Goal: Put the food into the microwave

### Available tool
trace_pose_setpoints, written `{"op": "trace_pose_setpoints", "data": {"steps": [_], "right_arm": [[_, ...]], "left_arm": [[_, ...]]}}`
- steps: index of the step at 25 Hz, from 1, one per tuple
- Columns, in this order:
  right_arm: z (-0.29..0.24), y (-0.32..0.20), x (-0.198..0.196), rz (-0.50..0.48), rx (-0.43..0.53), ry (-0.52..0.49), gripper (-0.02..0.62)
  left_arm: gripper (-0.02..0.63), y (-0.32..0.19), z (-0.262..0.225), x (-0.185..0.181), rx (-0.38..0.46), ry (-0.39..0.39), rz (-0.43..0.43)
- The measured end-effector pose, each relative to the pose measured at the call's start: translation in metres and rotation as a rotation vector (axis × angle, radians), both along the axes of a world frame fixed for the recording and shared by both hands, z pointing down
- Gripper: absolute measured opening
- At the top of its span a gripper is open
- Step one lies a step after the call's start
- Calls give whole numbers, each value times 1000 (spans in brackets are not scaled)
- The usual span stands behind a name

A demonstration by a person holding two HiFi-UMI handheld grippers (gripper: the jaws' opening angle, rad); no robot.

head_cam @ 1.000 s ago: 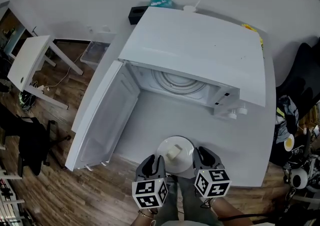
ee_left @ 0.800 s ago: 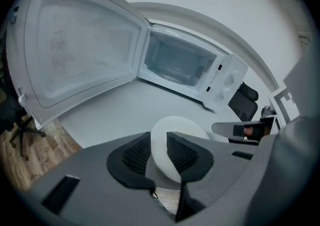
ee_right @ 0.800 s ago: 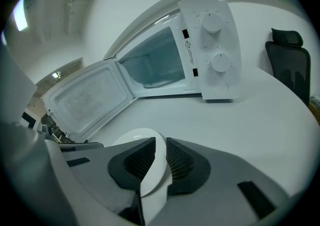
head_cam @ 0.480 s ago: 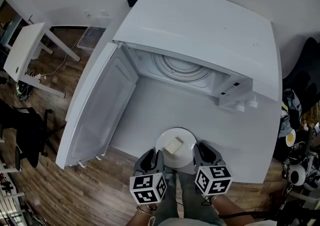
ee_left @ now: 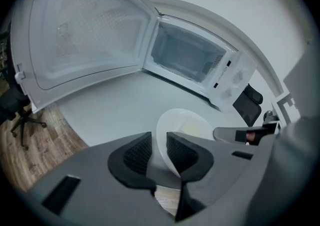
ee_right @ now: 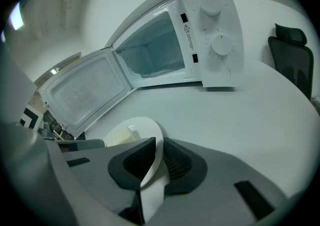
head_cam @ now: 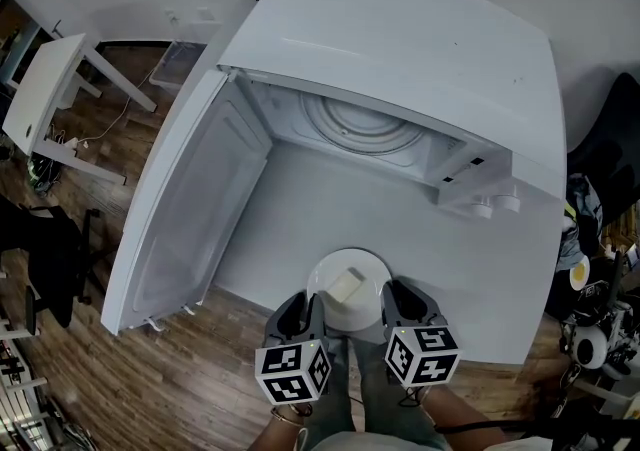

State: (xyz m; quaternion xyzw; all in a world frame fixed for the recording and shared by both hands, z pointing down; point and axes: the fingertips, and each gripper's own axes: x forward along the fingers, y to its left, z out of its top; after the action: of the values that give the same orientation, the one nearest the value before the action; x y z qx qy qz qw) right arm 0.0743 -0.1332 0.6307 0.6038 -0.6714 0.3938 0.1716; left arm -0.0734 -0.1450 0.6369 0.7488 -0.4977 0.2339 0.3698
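Two grippers pinch one white plate (head_cam: 371, 311). The right gripper (head_cam: 398, 300) clamps its rim squarely. The left gripper (head_cam: 303, 312) seems clenched on the opposite rim, which is half hidden behind a pad. On the plate sits a pale cream block of food (head_cam: 345, 286), kind unclear. The plate is at the table's (head_cam: 330, 204) near edge, before the open microwave (head_cam: 400, 49).

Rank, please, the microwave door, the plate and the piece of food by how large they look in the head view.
1. microwave door: by far the largest, swung wide open.
2. plate: much smaller.
3. piece of food: smallest, a pale block lying on the plate.
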Motion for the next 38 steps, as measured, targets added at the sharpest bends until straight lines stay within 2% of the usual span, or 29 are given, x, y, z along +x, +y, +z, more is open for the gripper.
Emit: {"op": "trace_pose_setpoints", "data": {"steps": [27, 38], "right_arm": [[0, -3, -1, 3, 15, 0, 54], [-13, -6, -5, 13, 49, -24, 52]], "left_arm": [[86, -1, 3, 6, -31, 53, -27], [86, -7, -12, 1, -8, 56, -38]]}}
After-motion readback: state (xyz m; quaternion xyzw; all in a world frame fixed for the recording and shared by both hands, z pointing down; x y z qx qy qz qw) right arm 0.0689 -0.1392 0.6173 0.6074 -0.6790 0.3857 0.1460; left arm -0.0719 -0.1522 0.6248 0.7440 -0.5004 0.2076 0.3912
